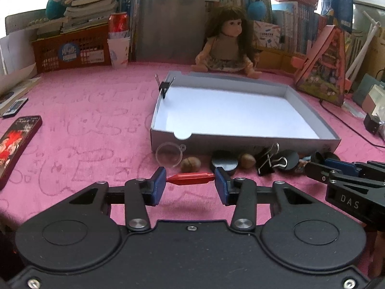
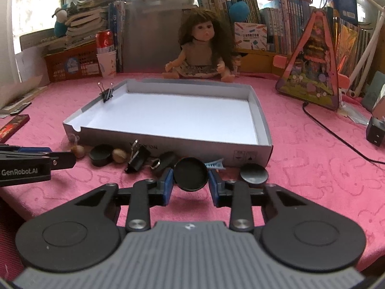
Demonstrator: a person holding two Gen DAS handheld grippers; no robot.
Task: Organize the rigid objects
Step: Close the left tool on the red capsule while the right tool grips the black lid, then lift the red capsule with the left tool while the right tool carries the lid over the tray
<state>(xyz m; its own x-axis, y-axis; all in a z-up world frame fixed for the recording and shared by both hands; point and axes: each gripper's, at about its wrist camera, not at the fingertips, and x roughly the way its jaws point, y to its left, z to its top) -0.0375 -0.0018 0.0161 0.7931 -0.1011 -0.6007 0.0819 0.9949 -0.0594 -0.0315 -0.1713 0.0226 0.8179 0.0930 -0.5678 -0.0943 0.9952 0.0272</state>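
Nearest to me, my left hand-held gripper [image 1: 190,178] is clenched on a small red clip [image 1: 190,178], held end to end between the blue pads and lifted a little off the pink tabletop [image 1: 84,130]. My right hand-held gripper [image 2: 190,177] is clamped on a round black lid [image 2: 190,174], pads pressing on its rim, also near the front edge of the tabletop. Just beyond both, a row of small pieces lies along the near wall of the white tray [image 1: 240,141]: a clear ring [image 1: 169,154], two walnuts [image 1: 190,164], a black disc [image 1: 224,161], a black binder clip [image 1: 266,161], what looks like a pale blue hair clip [image 2: 214,164], though it is half hidden behind the lid, and another black lid [image 2: 253,174] toward the tray's near right corner. Inside the tray I see nothing on the floor; one binder clip [image 2: 107,94] sits on its far left wall. So I judge the sorting as barely begun: two pieces in hand, none delivered, and the whole row left to move. Behind the tray a doll [image 2: 199,53] sits at the back edge.
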